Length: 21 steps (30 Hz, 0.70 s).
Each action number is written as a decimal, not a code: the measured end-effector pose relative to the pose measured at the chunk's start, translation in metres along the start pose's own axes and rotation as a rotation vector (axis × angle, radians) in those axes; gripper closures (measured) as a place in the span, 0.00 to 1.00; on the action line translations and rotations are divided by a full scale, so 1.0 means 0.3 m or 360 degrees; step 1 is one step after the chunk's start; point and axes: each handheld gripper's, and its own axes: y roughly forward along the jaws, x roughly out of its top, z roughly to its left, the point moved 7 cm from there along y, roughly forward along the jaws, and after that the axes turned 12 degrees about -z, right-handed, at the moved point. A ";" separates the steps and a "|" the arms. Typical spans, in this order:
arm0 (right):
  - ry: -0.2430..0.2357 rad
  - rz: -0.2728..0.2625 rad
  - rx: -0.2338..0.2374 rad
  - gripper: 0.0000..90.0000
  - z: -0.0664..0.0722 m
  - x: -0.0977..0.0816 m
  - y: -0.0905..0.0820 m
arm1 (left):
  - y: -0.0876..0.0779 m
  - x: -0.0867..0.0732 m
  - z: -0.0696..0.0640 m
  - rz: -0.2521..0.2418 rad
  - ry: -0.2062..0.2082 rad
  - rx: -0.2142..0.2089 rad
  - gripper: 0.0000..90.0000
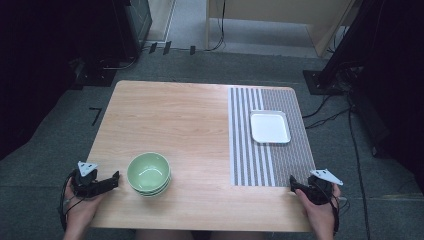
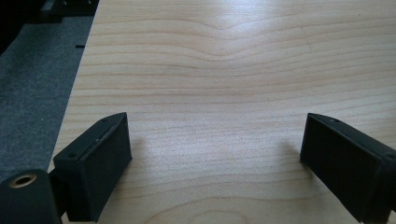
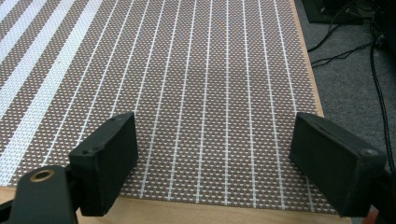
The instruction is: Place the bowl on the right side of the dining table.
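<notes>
Wooden desk [image 1: 190, 115] sat on grey carpet, w/ a striped mat [image 1: 250, 150] covering its right part, from the far edge down to near the front edge. The mat's left half carried broad white stripes, its right half thin ones.

A white square plate [image 1: 270, 126] lay on the mat, toward the far right corner, empty. A green bowl [image 1: 148, 173] stood on bare wood near the front left corner, just right of the left gripper; looked like a stack of 2–3 bowls nested, count unclear. Bowl and plate were well apart.

Left gripper [image 1: 116, 179] was at the front left corner, held in the left hand [image 1: 80, 207], jaws pointing right toward the bowl, near it but not touching. In the left gripper view the left gripper [image 2: 215, 149] had its jaws wide apart over bare wood grain, nothing between them, desk's left edge and carpet visible at left.

Right gripper [image 1: 293, 183] was at the front right corner, in the right hand [image 1: 320, 210], tips at the mat's front edge. In the right gripper view the right gripper [image 3: 215, 144] had its jaws spread wide over the mat [image 3: 196, 70], holding nothing; the desk's front edge showed as a wood strip under the jaws, cables [image 3: 355, 32] on the carpet beyond the right edge.

Grey 3-cornered plates topped both grippers. More cables and dark stands lay on the floor past the far edge.
</notes>
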 end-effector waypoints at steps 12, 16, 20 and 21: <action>0.0025 -0.0009 -0.0009 0.19 -0.002 0.003 -0.001 | 0.001 0.002 0.001 0.0002 -0.0013 0.0014 0.10; 0.0109 -0.0041 0.0012 0.19 -0.003 0.018 -0.015 | -0.002 0.010 0.006 0.0008 -0.0095 0.0009 0.10; 0.0115 -0.0083 0.0017 0.19 0.001 0.037 -0.028 | -0.025 0.043 0.012 -0.0049 -0.0204 -0.0025 0.17; 0.0119 -0.0089 0.0020 0.19 0.004 0.041 -0.031 | -0.033 0.055 0.007 -0.0073 -0.0238 -0.0061 0.17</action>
